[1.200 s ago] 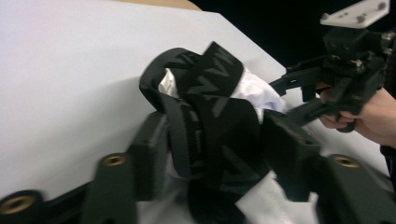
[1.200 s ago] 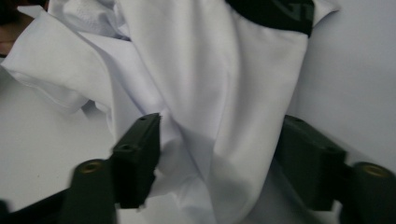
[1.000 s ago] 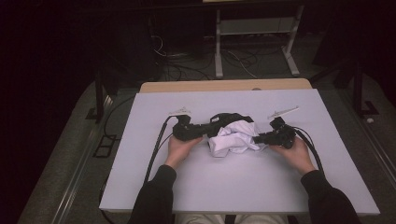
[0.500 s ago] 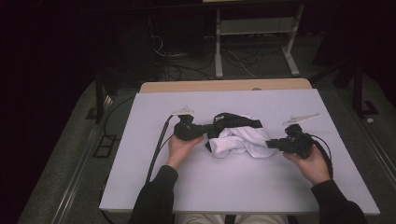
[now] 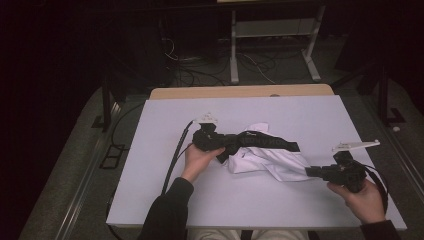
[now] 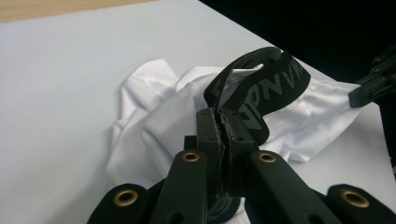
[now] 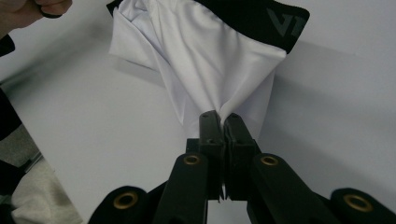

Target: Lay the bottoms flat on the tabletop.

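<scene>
Currently | left tool point(image 5: 220, 150) clamped on black waistband point(image 5: 265, 142) | right tool point(image 5: 311, 171) clamped on white fabric point(image 5: 272, 160) at 4 o'clock | keep tension even, spread flat over worktop point(image 5: 165, 120).

- The garment point(image 5: 272, 159) is showing as thin white cloth, smooth with a faint sheen.
- Its waistband point(image 5: 265, 142) is looking like matt black woven elastic with grey lettering.
- The left gripper point(image 6: 222, 122) is appearing as matt black plastic with brass-coloured rivets.
- The table point(image 5: 300, 210) is looking smooth and matt white, with a wood edge.
</scene>
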`<state>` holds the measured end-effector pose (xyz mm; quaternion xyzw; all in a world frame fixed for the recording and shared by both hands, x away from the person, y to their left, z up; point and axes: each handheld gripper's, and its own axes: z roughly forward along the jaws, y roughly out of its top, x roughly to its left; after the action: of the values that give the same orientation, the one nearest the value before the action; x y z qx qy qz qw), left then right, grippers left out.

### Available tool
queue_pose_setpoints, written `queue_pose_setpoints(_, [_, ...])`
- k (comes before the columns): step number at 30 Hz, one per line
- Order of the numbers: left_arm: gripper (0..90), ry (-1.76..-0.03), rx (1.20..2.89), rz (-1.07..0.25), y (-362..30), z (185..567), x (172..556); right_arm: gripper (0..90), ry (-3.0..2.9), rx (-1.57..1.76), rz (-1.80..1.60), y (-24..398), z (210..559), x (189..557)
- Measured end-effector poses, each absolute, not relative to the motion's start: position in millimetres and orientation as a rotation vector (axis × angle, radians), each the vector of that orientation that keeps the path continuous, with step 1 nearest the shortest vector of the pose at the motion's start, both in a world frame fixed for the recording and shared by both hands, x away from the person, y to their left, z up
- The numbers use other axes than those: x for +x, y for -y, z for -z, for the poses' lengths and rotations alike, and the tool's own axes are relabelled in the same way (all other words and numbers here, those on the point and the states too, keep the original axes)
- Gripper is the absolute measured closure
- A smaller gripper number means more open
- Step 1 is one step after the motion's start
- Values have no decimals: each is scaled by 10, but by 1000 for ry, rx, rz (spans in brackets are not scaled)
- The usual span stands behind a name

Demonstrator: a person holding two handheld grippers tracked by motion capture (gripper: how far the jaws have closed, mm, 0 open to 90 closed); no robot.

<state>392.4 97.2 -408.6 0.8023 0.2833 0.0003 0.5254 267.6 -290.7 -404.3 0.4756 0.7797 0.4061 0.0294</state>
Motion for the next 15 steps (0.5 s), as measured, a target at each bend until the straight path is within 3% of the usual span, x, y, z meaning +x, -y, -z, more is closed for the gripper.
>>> queue_pose_setpoints(12, [872,-669,2010,-17,-786,4122,4007,864,-2502,1646,-1155,2914,4367,2735])
queue_pose_setpoints(13, [871,-673,2009,-16,-787,4140,4032,854,-2509,1653,-1152,2904,4384,2748])
queue_pose_setpoints(14, [872,-676,2004,-16,-787,4149,4040,745,-2554,1661,-1134,2880,4439,2785])
queue_pose_setpoints(15, [872,-681,2001,-18,-788,4159,4047,745,-2554,1661,-1134,2880,4439,2785])
